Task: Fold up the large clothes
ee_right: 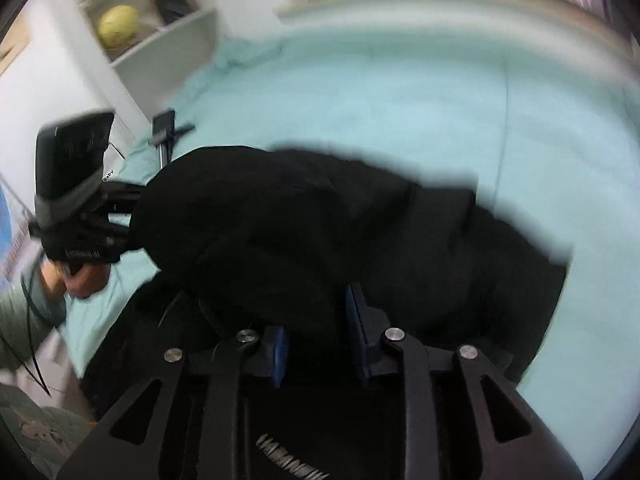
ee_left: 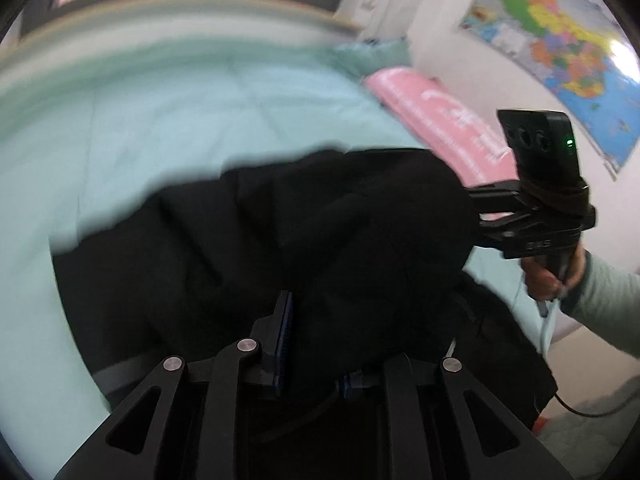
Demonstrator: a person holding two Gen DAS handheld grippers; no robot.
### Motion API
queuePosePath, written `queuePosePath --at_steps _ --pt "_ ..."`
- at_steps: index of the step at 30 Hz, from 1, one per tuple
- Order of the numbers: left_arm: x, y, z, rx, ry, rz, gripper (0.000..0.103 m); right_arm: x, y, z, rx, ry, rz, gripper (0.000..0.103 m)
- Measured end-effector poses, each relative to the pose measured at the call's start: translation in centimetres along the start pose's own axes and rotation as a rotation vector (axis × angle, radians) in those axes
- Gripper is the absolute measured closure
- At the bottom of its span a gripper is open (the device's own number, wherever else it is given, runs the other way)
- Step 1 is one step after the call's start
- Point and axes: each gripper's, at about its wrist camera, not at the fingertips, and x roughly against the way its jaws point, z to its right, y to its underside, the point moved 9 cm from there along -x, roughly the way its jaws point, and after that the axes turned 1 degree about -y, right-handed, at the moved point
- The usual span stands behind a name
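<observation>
Step in hand: I carry a fold of the black garment (ee_left: 304, 216) across the bed (ee_left: 160, 112), one edge in each claw.
Garment position: the bulk lies on the mint sheet; the raised fold hangs between my two claws, and one end spills over the bed edge at 5 o'clock in the left wrist view.
Left claw (ee_left: 316, 344): clenched on black cloth; fabric fills the narrow gap between the blue pads (ee_left: 285, 336) and hides the pad at 3 o'clock.
Right claw (ee_right: 320, 344): grasping the same garment; cloth sits bunched between its blue pads (ee_right: 280, 350), with part of each pad showing.
Mutual position: each claw appears in the other's view, at 3 o'clock and at 9 o'clock, with the fold stretched between them.
Technique: I judge both claws should travel level and in step, so the carried edge stays straight and lands parallel to the lower layer.
Tension: keep the span taut but not dragging; too much pull shifts the lower layer on the sheet.
Release: open only once the fold rests flat.
Risk: thick cloth may slip from a shallow grip; blur hides how deep each pinch is.
Clearance: a pink pillow (ee_left: 436, 116) lies at 1 o'clock; keep the fold short of it.
</observation>
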Motion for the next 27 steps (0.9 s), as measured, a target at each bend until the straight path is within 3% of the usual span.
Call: queuePosePath --at_steps 2,4,7,9,10,11,12,15,16,18,20,22,24,25,27 --pt "-1.4 2.6 -1.1 0.056 -0.040 -0.014 0.080 -1.4 2.9 0.6 -0.066 0.006 -0.054 0.072" --pt "-1.9 4.8 -2.5 0.197 -0.077 -0.015 0.080 -2.0 4.9 0.9 -0.147 -0.016 -0.089 0.072" --pt "0.4 5.6 -2.2 0.267 -0.078 0.038 0.075 -0.8 5.4 1.0 -0.227 -0.047 -0.090 0.072" --pt "2.5 6.1 -1.8 0.277 -0.054 0.047 0.069 0.9 3.9 0.3 -0.215 -0.045 -0.054 0.069" --pt "3.4 6.3 -1.6 0.281 -0.046 0.049 0.067 2.0 2.7 -0.3 -0.191 -0.041 -0.027 0.054" --pt "4.3 6.2 -1.7 0.286 -0.043 0.055 0.064 3.2 1.1 -1.1 -0.160 -0.032 0.009 0.031" --pt "5.7 5.9 -2.0 0.293 -0.052 0.070 0.063 4.1 -0.4 -1.7 -0.140 -0.022 0.042 0.022" --pt "9.6 2.4 -2.8 0.295 -0.146 0.186 0.063 5.3 -4.9 -2.9 -0.069 0.042 0.136 0.019" --pt "10.3 1.4 -2.6 0.294 -0.154 0.219 0.062 4.8 -6.1 -2.9 -0.053 0.062 0.144 0.019" --pt "10.0 -1.8 -2.7 0.314 -0.115 0.261 0.051 2.7 -7.1 -2.7 -0.038 0.117 0.128 0.019" --pt "7.6 -2.7 -2.7 0.364 0.016 0.231 0.046 0.0 -6.3 -2.1 0.004 0.169 0.070 0.019" --pt "3.0 -1.7 -4.0 0.434 0.099 0.120 0.046 -3.6 -3.4 -1.3 0.049 0.184 -0.029 0.020" --pt "-1.6 0.9 -5.6 0.473 0.059 -0.018 0.052 -6.9 -0.2 0.3 0.028 0.200 -0.123 0.020" --pt "-3.6 2.5 -6.5 0.475 0.031 -0.069 0.062 -8.6 1.6 1.3 0.001 0.211 -0.163 0.020" --pt "-5.1 4.1 -7.5 0.489 0.013 -0.081 0.065 -9.9 3.0 2.2 -0.049 0.221 -0.120 0.019"
